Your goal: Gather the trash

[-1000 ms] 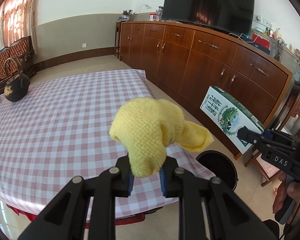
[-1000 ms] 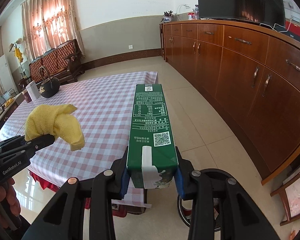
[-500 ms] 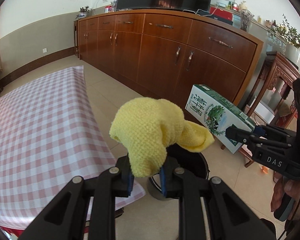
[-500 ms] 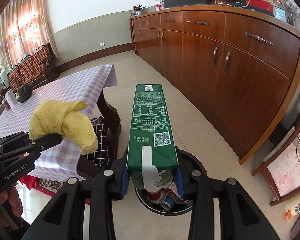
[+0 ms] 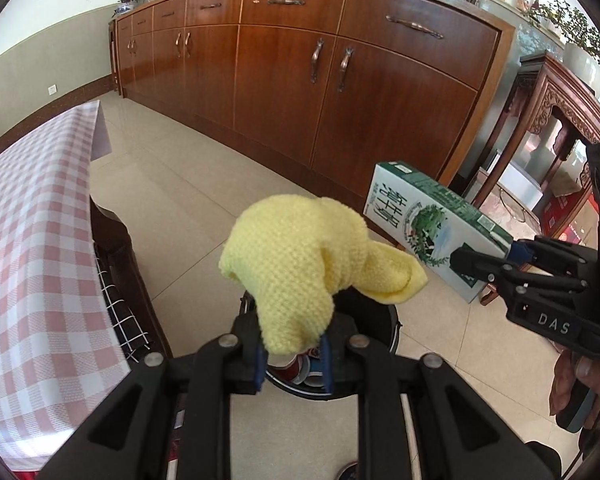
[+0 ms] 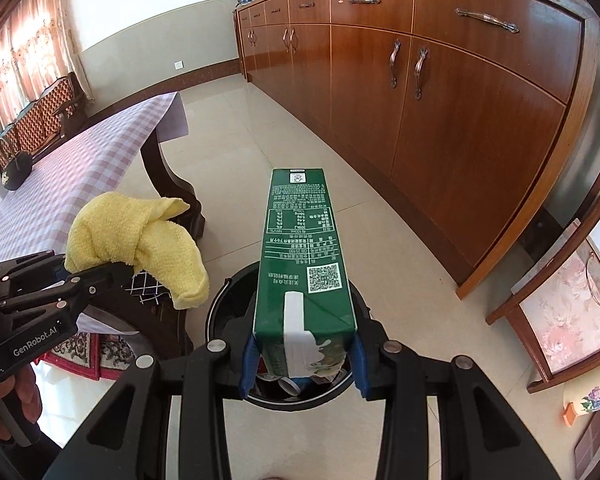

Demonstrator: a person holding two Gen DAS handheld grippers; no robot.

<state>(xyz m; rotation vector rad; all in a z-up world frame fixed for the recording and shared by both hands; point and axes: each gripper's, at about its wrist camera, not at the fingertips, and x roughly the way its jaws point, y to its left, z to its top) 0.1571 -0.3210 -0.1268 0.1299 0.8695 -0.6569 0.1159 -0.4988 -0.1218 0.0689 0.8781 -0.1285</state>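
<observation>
Left wrist view: the left hand-held gripper (image 5: 292, 356) is clenched on one yellow cloth (image 5: 300, 264), directly above the one black bin (image 5: 383, 320), which seems partly filled.

Right wrist view: the right hand-held gripper (image 6: 301, 360) grasps one green carton (image 6: 300, 248), its long axis pointing forward, over the bin (image 6: 220, 312); the checked counter (image 6: 80, 160) lies well left. Both hang about equally near.

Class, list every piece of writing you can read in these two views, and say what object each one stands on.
"DAS": on the right gripper, seen from the left wrist.
"GenRobot.AI": on the left gripper, seen from the right wrist.
Green carton: white nutrition table, small print and a QR code, too small to read.
Carton's white side: large green Chinese characters, not legible to me.
</observation>
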